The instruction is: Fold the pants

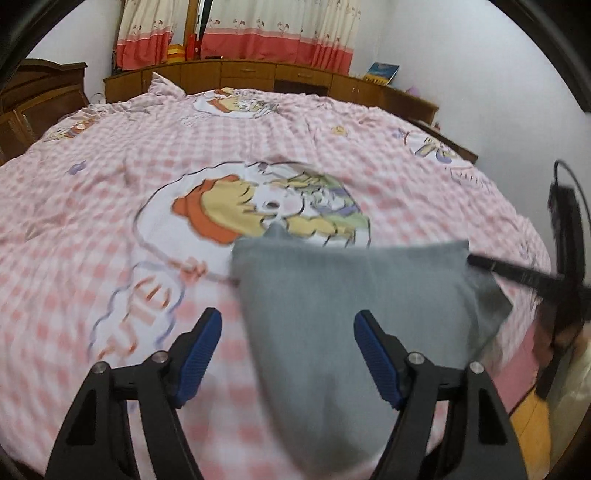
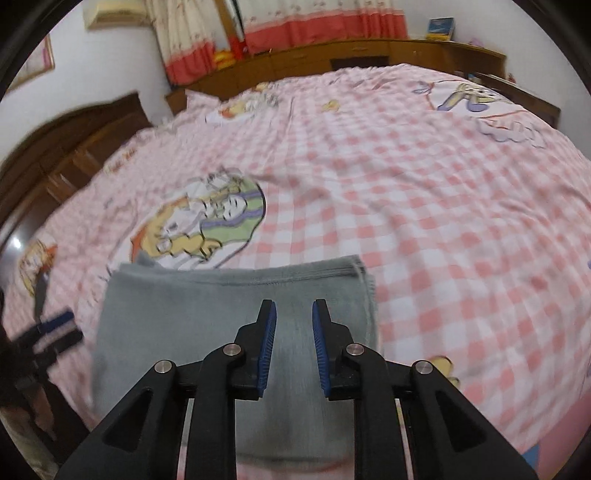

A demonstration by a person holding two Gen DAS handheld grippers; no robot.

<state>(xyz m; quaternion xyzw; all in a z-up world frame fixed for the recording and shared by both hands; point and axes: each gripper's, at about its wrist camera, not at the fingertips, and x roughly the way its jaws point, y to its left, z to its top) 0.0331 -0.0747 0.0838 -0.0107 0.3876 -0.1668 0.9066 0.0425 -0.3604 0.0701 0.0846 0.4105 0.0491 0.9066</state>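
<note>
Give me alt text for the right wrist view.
The right gripper hovers with its jaws slightly apart and empty above folded grey pants lying on a pink checked bedspread. The left gripper shows blurred at the left edge, and wooden cabinets and curtains line the far wall.

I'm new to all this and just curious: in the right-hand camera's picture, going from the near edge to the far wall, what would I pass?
Right gripper → folded grey pants → cartoon print on the pink checked bedspread → wooden cabinets → curtains.
</note>
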